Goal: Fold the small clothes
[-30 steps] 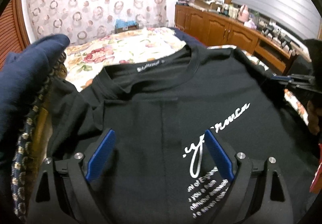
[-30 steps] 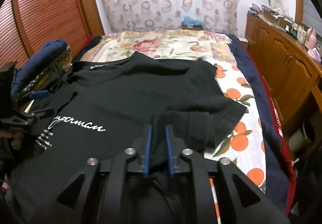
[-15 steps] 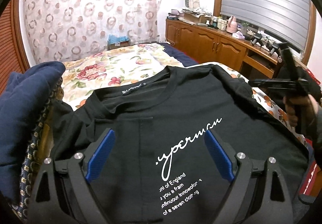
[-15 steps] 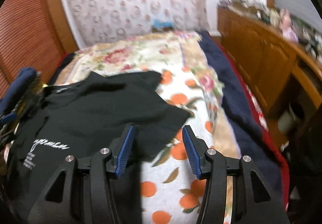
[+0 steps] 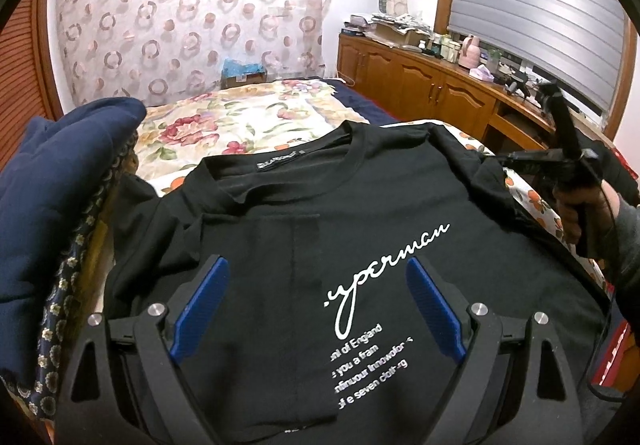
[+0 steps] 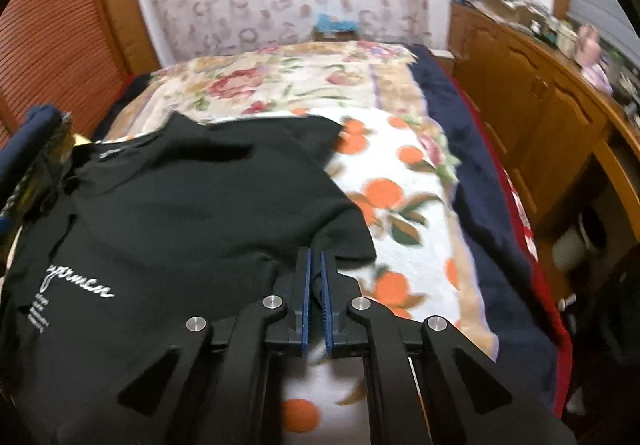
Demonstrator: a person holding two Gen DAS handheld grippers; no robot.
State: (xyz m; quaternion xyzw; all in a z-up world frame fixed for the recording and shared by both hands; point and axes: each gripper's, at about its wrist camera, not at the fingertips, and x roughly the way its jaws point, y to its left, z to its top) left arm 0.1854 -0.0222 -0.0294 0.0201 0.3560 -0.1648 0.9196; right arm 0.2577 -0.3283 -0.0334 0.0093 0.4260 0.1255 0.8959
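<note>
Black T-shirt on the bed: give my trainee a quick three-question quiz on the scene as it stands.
1. True or false: the left gripper is clamped on the black T-shirt.
2. Which part of the shirt is between the right gripper's pads: A collar, B sleeve edge, C printed text?
3. What fruit is printed on the bedsheet beside the shirt?

Key: 1 false, it stands open above it. 2 B. 3 oranges.
</note>
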